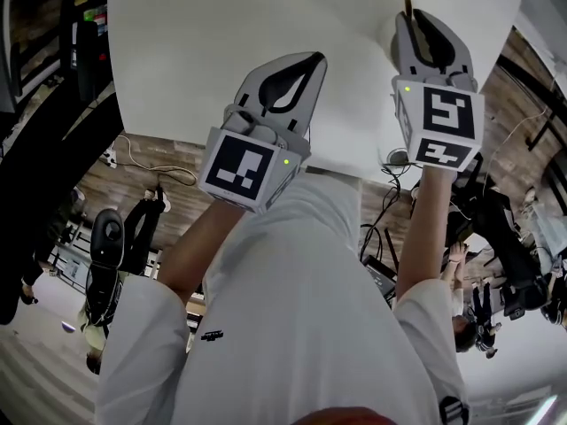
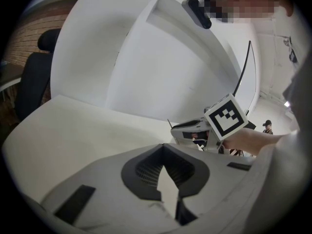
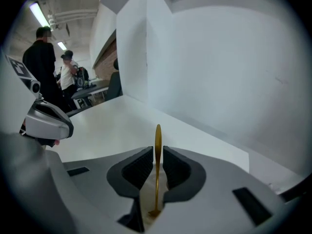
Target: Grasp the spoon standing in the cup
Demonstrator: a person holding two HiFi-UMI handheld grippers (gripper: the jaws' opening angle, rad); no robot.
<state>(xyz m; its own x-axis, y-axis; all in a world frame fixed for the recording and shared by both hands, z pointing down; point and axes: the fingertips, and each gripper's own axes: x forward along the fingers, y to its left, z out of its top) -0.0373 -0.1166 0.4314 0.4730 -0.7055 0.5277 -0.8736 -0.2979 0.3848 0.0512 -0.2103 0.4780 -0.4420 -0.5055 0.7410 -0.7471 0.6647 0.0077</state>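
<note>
I'm over a white table (image 1: 221,51) that fills the far half of the head view. A white partition (image 3: 219,72) stands along its far and right sides. My white sleeves and torso take up the near part of the frame.

The left gripper (image 1: 316,58) reaches out over the near left part of the table. Its fingers are pressed together at the tips, with nothing between them and only a teardrop gap behind.

The right gripper (image 1: 412,14) is further out, to the right. Its fingers are drawn in close on either side of the spoon (image 3: 157,179), and a thin sliver of pale background shows on each side of the handle. They bracket it rather than pinch it.

The gold spoon stands upright between the ribbed pads (image 3: 139,167), with its top poking above the fingertips. Its lower end drops into a cream shape (image 3: 147,199) low between the jaws. I cannot tell whether that shape is the cup.
</note>
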